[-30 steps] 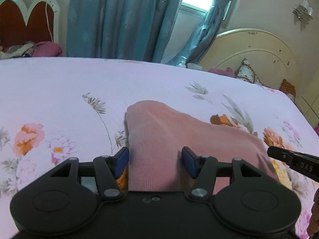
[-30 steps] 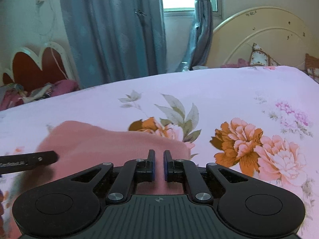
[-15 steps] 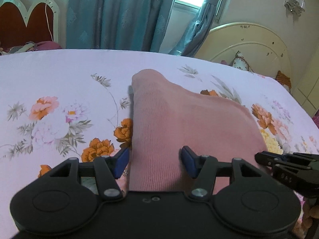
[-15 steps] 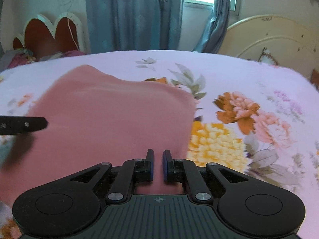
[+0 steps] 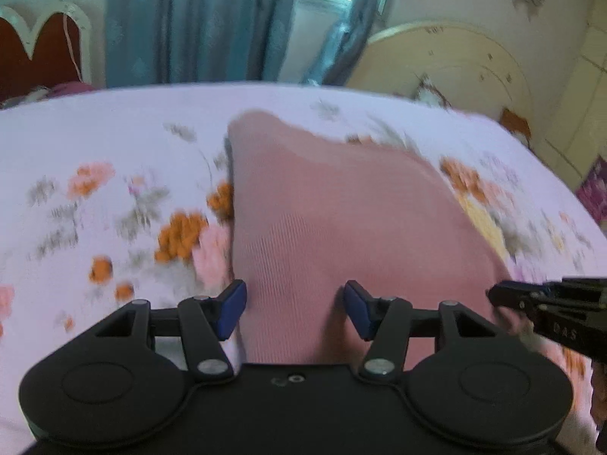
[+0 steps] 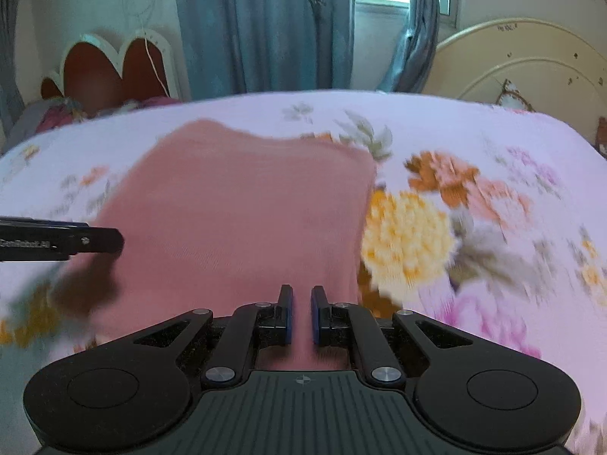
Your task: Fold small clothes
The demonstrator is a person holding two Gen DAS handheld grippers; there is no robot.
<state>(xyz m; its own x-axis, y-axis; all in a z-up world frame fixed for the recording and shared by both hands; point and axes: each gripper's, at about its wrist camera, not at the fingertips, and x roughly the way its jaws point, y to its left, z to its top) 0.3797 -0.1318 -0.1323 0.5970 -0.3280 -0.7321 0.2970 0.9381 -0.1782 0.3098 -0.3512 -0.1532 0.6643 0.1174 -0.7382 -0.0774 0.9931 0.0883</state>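
Two tongs over pink garment [image 5: 334,204]; lettering blurred

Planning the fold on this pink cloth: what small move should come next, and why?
Probably close the left gripper on the near edge of the pink cloth. Its jaws stand wide open around that edge, while the right gripper is nearly closed on the cloth's near edge, so only one side looks held above the bedsheet.

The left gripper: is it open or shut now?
Open. The left gripper has its blue fingertips wide apart, above the pink garment.
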